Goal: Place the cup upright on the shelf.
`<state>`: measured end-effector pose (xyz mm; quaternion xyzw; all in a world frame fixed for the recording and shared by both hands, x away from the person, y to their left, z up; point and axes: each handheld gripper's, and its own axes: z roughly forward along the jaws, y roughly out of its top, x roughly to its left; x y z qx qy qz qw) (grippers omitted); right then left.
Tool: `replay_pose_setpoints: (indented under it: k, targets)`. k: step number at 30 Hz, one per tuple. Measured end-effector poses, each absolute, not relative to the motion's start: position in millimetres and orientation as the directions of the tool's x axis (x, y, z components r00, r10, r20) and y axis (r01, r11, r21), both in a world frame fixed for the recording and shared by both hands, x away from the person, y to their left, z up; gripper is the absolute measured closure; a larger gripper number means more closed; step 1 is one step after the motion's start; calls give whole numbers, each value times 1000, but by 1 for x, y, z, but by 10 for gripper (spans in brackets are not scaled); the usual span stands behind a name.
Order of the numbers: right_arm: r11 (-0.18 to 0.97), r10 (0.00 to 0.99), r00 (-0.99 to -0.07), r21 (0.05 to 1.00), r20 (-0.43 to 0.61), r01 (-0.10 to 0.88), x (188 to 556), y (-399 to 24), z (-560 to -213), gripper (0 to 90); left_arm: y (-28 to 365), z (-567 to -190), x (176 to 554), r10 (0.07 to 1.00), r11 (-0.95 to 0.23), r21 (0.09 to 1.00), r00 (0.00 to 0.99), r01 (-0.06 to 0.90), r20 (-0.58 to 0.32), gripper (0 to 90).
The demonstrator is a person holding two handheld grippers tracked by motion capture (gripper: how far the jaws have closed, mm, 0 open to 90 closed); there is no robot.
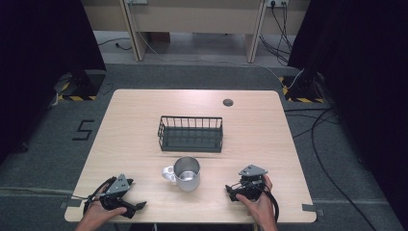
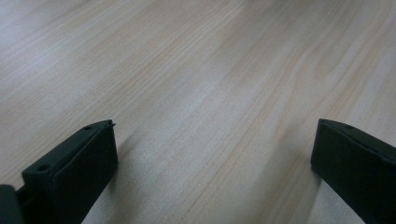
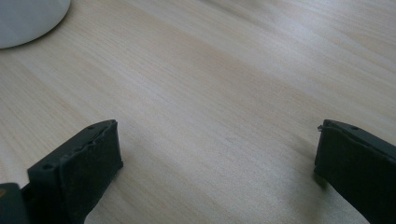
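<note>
Metal mug (image 1: 186,173), shiny, cylindrical, handle to the left, upright near table (image 1: 260,130) front edge, between the grippers. Left gripper (image 1: 136,207) and right gripper (image 1: 230,191): jaws wide apart, empty, bare wood around. Wire basket (image 1: 190,133) just behind the mug, apparently empty.

a lab: black curtains (image 1: 38,57), floor cables (image 1: 332,144), hazard-taped stands (image 1: 77,86).

One mug (image 1: 185,174), one wire basket (image 1: 190,133), two tongs.
</note>
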<state>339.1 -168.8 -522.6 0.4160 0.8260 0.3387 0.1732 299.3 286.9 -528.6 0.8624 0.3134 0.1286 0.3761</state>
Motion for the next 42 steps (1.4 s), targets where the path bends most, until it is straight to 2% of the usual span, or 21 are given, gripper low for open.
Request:
replay_pose_setpoints:
  k: [24, 26, 27, 28, 30, 42]
  targets:
    - [423, 805, -593, 705, -5, 569, 338, -169, -522, 18, 287, -529, 300, 637, -520, 730, 771, 443, -15, 0]
    - [421, 805, -593, 709, -6, 565, 337, -169, -522, 44, 287, -529, 300, 636, -520, 730, 771, 443, -15, 0]
    - [415, 805, -594, 717, -2, 560, 336, -170, -522, 92, 287, -529, 300, 636, -520, 730, 771, 443, -15, 0]
    - [415, 805, -594, 717, -2, 560, 336, -170, -522, 92, 287, -529, 300, 636, -520, 730, 771, 443, -15, 0]
    - [403, 804, -595, 731, 5, 550, 336, -171, -521, 164, 287, -529, 300, 636, -520, 730, 771, 443, -15, 0]
    - [385, 782, -624, 776, 14, 500, 330, -168, -511, 153, 287, -529, 300, 636, -520, 730, 771, 443, -15, 0]
